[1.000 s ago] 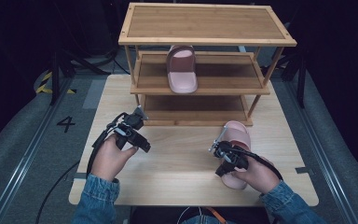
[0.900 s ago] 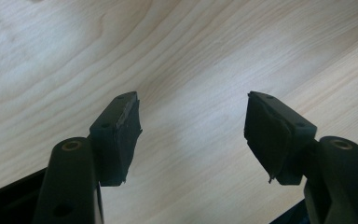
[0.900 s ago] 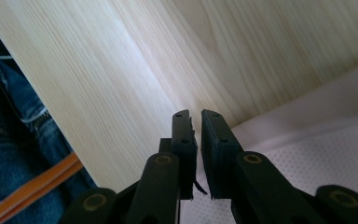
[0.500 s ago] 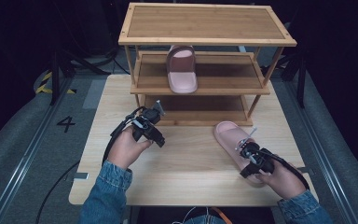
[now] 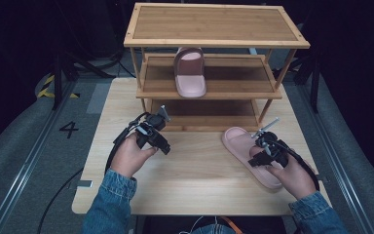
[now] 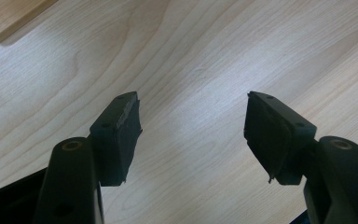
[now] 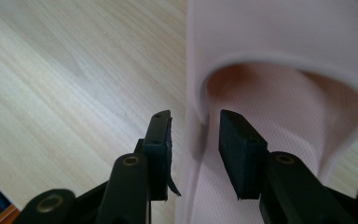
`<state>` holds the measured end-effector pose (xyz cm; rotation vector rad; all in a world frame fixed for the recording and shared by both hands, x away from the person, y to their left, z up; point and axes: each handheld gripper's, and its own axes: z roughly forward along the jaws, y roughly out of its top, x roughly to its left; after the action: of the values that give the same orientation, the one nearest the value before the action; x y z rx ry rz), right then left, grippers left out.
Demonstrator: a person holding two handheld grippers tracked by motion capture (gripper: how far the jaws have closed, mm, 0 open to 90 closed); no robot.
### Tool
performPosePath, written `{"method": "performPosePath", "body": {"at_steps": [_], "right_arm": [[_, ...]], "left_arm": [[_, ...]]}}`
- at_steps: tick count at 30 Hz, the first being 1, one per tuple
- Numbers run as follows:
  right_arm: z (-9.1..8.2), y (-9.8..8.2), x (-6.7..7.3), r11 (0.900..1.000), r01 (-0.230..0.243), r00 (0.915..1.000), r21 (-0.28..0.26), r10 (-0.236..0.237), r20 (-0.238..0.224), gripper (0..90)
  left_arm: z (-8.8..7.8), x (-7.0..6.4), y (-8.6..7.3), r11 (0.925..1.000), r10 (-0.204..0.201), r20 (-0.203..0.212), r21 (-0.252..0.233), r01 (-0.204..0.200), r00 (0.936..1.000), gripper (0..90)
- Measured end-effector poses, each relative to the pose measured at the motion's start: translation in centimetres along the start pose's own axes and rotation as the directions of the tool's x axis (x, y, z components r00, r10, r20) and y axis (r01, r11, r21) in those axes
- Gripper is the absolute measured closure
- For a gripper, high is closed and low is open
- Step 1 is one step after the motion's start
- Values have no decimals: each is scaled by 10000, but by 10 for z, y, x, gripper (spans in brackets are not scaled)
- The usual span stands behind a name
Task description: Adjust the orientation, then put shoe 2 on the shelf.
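Note:
A pink slipper (image 5: 237,140) lies slanted on the wooden table (image 5: 199,170), toe toward the rack. My right gripper (image 5: 258,156) is low over its middle. In the right gripper view the slipper's side wall (image 7: 193,93) stands between the pads (image 7: 161,140), which have just been opening and do not press on it; the gripper (image 7: 195,121) is open. A second pink slipper (image 5: 190,73) rests on the middle shelf of the bamboo rack (image 5: 214,24). My left gripper (image 5: 157,136) hovers open (image 6: 193,112) over bare table, nothing between its jaws.
The three-tier rack stands at the table's far side, its bottom shelf (image 5: 209,114) bare. A rack corner (image 6: 9,18) shows at the top left of the left gripper view. Grey floor with a rail (image 5: 24,161) runs along the left.
The right hand has moved right and toward the near edge along the slipper, which now lies slanted. The left hand has shifted a little right, toward the rack.

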<state>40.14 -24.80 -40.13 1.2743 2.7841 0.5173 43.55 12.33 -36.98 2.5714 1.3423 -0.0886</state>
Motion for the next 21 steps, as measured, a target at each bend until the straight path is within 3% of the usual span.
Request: {"method": "performPosePath", "body": {"at_steps": [4, 6, 7, 9, 11, 15, 21], "right_arm": [[11, 13, 1, 9995, 250, 9997, 176, -249, -71, 659], [15, 18, 2, 9990, 327, 9994, 313, -328, 55, 723], [17, 20, 4, 9983, 422, 9990, 398, -429, 153, 769], [17, 20, 6, 9961, 732, 9927, 492, -775, 919, 837], [14, 20, 7, 9962, 770, 9914, 401, -808, 1029, 845], [5, 18, 5, 9978, 653, 9961, 151, -661, 593, 847], [-13, 18, 13, 9961, 882, 9954, -43, -880, 377, 846]], "left_arm": [[-1, 2, -4, 10000, -86, -9, -9, 86, 10000, 363], [-1, 2, -6, 10000, -99, -41, 0, 99, 9999, 363], [-2, 3, -7, 10000, -95, -97, -17, 95, 9999, 363], [-3, 4, -8, 9998, -179, -30, 5, 179, 9998, 362], [-3, 6, -10, 9997, -254, -40, -57, 253, 9997, 363], [-4, 8, -12, 9996, -254, -41, -85, 253, 9997, 363], [-7, 11, -15, 9991, -411, -50, -125, 410, 9991, 363]]}}
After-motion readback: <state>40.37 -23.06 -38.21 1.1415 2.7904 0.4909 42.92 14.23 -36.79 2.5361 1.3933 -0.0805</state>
